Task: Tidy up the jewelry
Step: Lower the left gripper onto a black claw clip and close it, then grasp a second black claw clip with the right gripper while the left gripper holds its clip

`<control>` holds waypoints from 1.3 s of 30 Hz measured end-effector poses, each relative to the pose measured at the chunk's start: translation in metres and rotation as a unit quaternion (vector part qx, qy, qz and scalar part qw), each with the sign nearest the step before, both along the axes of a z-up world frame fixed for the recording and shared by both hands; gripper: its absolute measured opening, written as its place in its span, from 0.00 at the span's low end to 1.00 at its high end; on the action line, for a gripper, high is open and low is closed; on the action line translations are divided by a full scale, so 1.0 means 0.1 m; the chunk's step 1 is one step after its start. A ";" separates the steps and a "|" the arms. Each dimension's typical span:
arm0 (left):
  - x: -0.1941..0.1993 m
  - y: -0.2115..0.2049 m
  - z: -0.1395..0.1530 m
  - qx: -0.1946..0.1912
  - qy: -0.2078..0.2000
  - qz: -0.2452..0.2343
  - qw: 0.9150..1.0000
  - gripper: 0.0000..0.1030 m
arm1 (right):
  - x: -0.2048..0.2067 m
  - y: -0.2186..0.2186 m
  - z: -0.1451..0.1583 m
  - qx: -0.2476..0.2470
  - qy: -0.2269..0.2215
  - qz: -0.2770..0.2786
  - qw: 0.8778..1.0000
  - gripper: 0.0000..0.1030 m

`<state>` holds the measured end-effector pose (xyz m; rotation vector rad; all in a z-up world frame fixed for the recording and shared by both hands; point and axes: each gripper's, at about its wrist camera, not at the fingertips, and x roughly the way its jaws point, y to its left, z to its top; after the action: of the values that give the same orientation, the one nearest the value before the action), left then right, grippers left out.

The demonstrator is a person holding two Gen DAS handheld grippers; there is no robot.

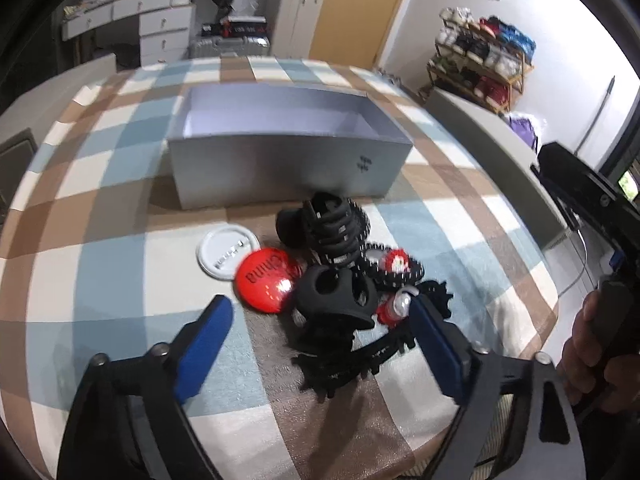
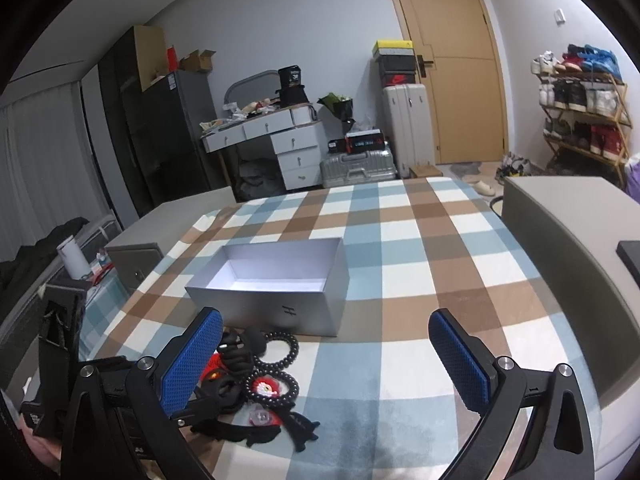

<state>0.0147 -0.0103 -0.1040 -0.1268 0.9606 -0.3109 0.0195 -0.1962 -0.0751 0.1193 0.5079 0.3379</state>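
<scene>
A pile of hair accessories lies on the checked tablecloth in front of an open, empty silver box [image 1: 288, 160] [image 2: 276, 304]. The pile holds black claw clips [image 1: 334, 232] [image 1: 336, 296], a red round badge [image 1: 266, 280], a white round lid [image 1: 228, 253], black spiral hair ties [image 2: 280, 346] and a red-and-white flower piece [image 1: 396, 262] [image 2: 266, 388]. My left gripper [image 1: 320, 320] is open just above the pile, straddling the nearest black claw clip. My right gripper [image 2: 326, 356] is open and empty, higher up, to the right of the pile.
The table [image 2: 420, 240] carries a blue, brown and white checked cloth. A grey cabinet top [image 2: 560, 220] borders it on the right. Behind are a white drawer desk [image 2: 280, 140], suitcases [image 2: 408, 128], a wooden door and a shoe rack [image 2: 580, 112].
</scene>
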 end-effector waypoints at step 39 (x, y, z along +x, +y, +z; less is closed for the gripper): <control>-0.15 0.40 0.21 -0.019 -0.045 0.017 0.999 0.33 | 0.24 0.21 -0.20 0.037 0.080 0.063 0.994 1.00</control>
<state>0.0000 0.0296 -0.0832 -0.1633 0.8629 -0.3013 0.0437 -0.1750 -0.0954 0.1879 0.6626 0.4742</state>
